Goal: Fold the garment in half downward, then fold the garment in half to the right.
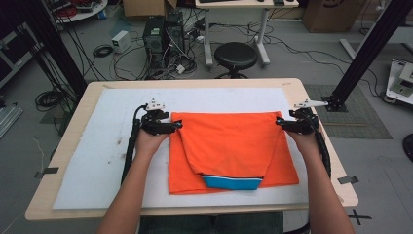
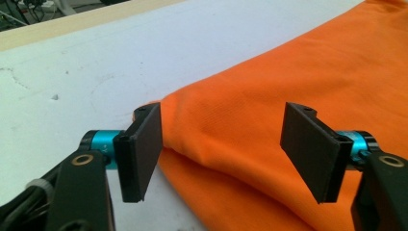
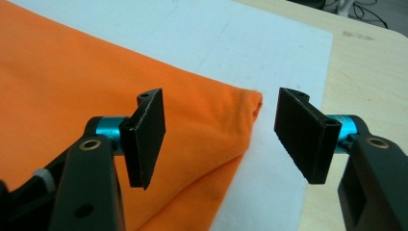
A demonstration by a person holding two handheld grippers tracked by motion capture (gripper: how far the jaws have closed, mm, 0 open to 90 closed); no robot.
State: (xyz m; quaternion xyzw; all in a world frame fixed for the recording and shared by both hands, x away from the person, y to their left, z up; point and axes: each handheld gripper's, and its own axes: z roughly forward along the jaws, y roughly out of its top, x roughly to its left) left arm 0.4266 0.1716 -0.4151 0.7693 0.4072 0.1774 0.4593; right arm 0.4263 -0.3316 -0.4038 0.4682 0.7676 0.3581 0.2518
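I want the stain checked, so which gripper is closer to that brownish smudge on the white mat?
Left. The left gripper sits at the orange garment's far left corner, with the smudge just to its left; the right gripper is across the garment at the far right corner.

Light wood worktop [image 1: 311, 105] with a white mat [image 1: 97, 161] covering most of it. Folded orange shirt [image 1: 229, 141] lies flat on the mat.
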